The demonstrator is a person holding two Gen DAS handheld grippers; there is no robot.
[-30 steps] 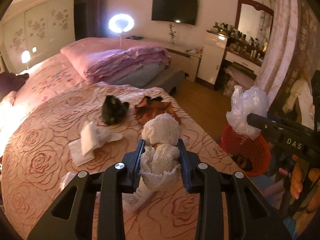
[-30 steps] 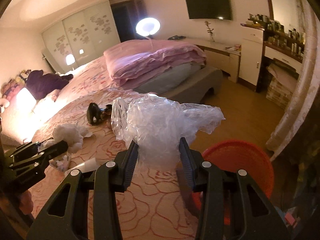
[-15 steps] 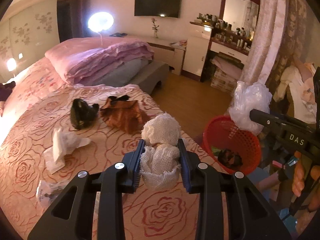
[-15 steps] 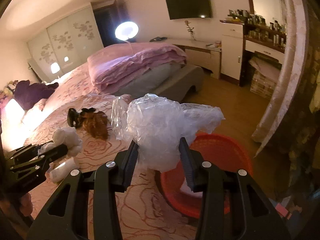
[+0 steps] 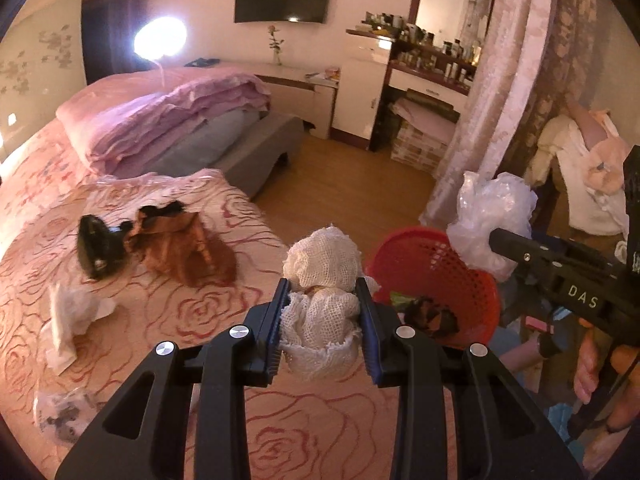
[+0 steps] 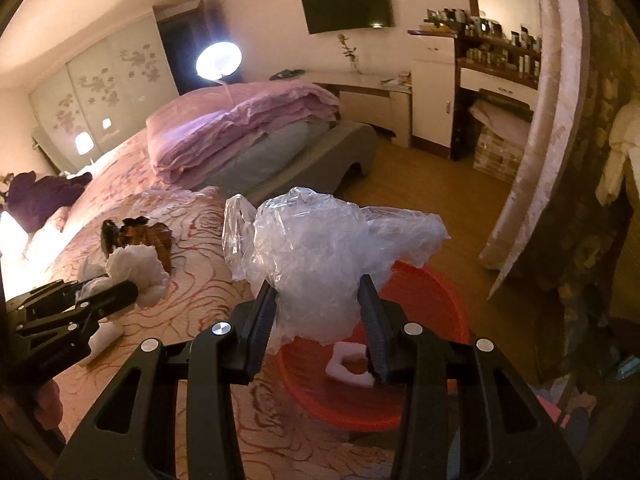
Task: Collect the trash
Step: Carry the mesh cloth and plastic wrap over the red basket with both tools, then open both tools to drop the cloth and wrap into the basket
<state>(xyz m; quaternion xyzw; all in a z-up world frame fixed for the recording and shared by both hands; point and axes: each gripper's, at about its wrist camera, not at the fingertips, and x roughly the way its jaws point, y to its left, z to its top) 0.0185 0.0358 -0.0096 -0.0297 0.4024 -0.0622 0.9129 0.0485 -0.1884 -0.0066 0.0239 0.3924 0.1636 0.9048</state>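
Trash is in both tools: the left tool [image 5: 322, 312] pinches a wad of white mesh gauze [image 5: 320, 280] between its pads, and the right tool [image 6: 316, 312] clamps a crumpled clear plastic bag [image 6: 320, 248] that bulges above its fingers. Both hang near the edge of the bed [image 5: 200, 320] – the bag above the red basket [image 6: 424, 292] on the floor beside the bed, the gauze just left of the basket's rim over the rose-patterned cover. Inside the basket lie a white foam piece [image 6: 352, 364] and some dark scraps [image 5: 428, 316]. More litter sits on the bed – white crumpled paper [image 5: 72, 312], a clear wrapper [image 5: 60, 412], a brown cloth [image 5: 180, 240] beside a black object [image 5: 96, 248]
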